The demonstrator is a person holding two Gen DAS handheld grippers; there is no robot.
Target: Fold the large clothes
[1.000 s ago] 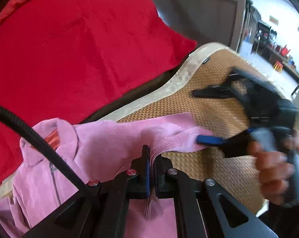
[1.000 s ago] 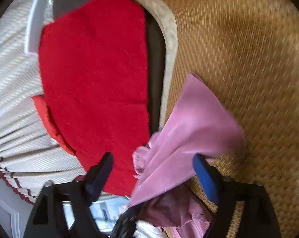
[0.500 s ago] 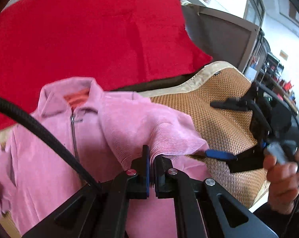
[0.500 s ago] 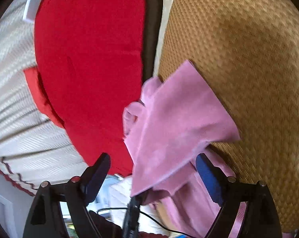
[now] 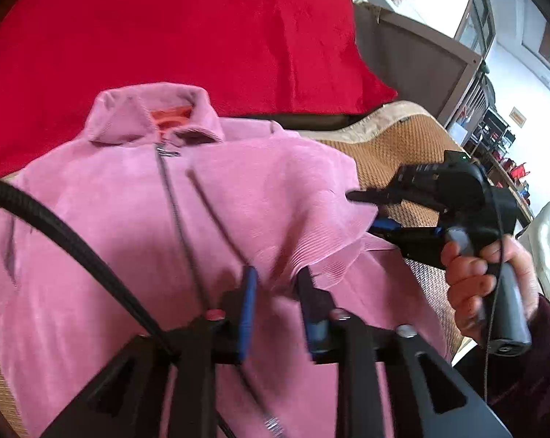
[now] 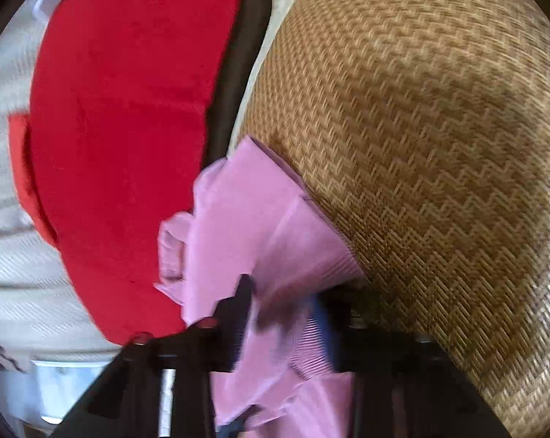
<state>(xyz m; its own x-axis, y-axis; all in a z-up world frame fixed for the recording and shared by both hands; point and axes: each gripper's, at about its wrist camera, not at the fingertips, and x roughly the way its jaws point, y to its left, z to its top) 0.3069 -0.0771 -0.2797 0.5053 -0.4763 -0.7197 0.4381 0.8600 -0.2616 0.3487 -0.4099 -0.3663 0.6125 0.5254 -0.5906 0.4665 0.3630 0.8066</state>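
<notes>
Left gripper: jaws opening, now a narrow gap. Ribbed cuff of the pink jacket sits in that gap, but the pads look just clear of the cloth. So not clamped, cloth merely between the fingers. Motion blur there, so contact on the blue-padded finger is hard to call.

Right gripper: jaws closing on a ribbed pink hem/cuff fold. Fabric runs straight through between the fingers, which sit close against it on both sides. Blurred, but it reads as a pinch on the cloth. In the left wrist view the right gripper comes in from the right, tips buried in the jacket's edge, with a hand wrapped round its grip.

Jacket: lies front up, zip closed, collar toward the red blanket, sleeve folded across the chest. It sits on the woven rattan mat, upper part overlapping the mat's pale border.

No containers in view.

Edges and room: the mat is bare to the right of the jacket in the right wrist view, a wide open stretch. A dark gap separates the mat's border from the red blanket. A black cable crosses the jacket's left side in the left wrist view.
</notes>
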